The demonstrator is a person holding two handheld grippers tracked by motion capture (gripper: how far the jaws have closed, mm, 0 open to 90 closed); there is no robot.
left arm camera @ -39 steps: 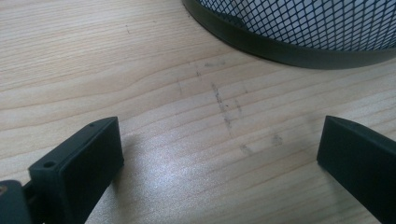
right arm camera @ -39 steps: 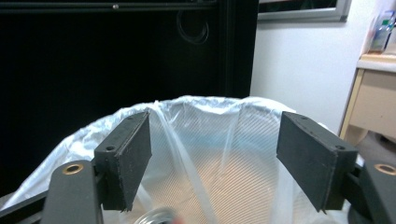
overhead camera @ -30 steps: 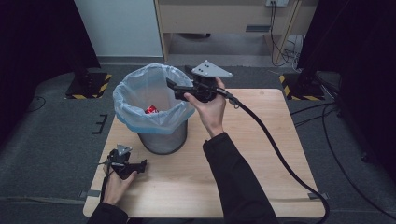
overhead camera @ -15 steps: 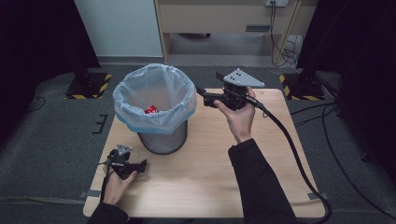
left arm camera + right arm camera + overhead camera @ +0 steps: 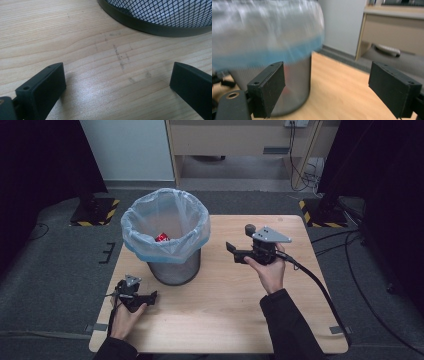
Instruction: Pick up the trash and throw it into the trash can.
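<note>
A mesh waste bin (image 5: 172,265) lined with a pale blue plastic bag (image 5: 165,227) stands on the wooden table (image 5: 225,305) at the left centre. A red item (image 5: 161,238) lies inside it. My right gripper (image 5: 231,249) is held above the table to the right of the bin, pointing at it, open and empty; in the right gripper view the bin (image 5: 294,75) and bag (image 5: 267,37) are blurred ahead. My left gripper (image 5: 152,296) rests on the table in front of the bin, open and empty, with the bin's base rim (image 5: 150,25) just beyond its jaws.
A thick black cable (image 5: 320,290) trails from the right gripper across the table's right side and off its edge. Grey carpet surrounds the table, a desk (image 5: 240,140) stands behind it, and black stands with striped bases (image 5: 92,215) flank it.
My right gripper has drawn back from over the bin's rim, moving right and toward the person, lower over the table. The left gripper has stayed put.
</note>
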